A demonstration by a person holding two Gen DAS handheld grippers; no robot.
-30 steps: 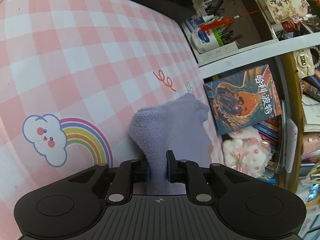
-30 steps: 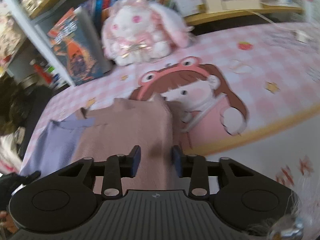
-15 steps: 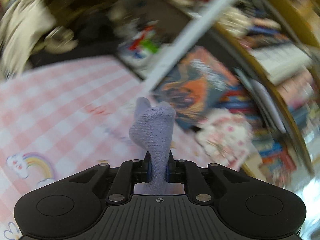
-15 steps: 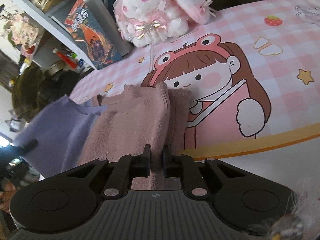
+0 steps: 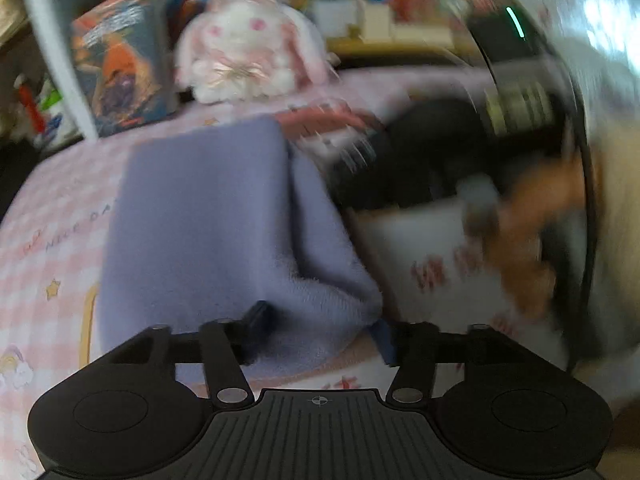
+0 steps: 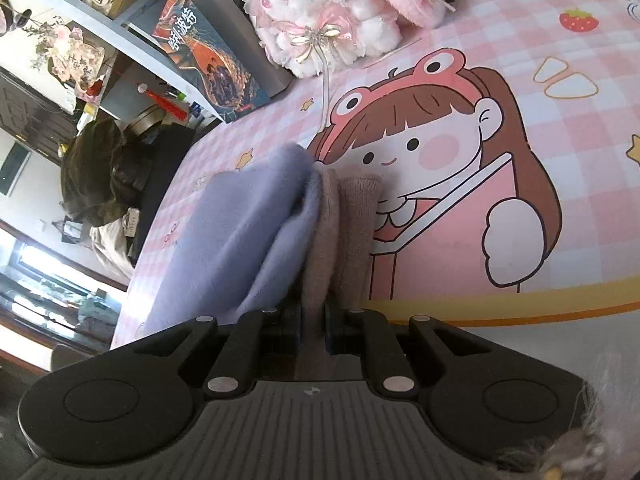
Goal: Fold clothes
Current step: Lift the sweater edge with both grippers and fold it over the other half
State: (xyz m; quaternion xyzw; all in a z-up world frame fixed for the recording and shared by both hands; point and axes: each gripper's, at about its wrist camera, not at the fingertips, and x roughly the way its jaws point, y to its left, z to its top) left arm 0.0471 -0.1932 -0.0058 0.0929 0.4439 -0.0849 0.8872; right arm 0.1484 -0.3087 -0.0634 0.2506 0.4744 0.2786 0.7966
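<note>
Pink checked mat (image 6: 560, 92) w/ plush bunny (image 6: 332, 20) by bookshelf behind; purple cloth (image 5: 208, 216) now folded over beside bunny, left gripper (image 5: 320, 332) has let go, jaws apart, right gripper (image 6: 312, 320) still clamped on mauve cloth (image 6: 320, 248).

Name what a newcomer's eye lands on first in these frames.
Probably the lavender cloth, folded over the dusty-pink cloth that the right gripper clamps. Next, the cartoon girl in a frog headband printed on the pink checked mat, and the white-and-pink plush rabbit sitting at the mat's far edge by the bookshelf.
</note>
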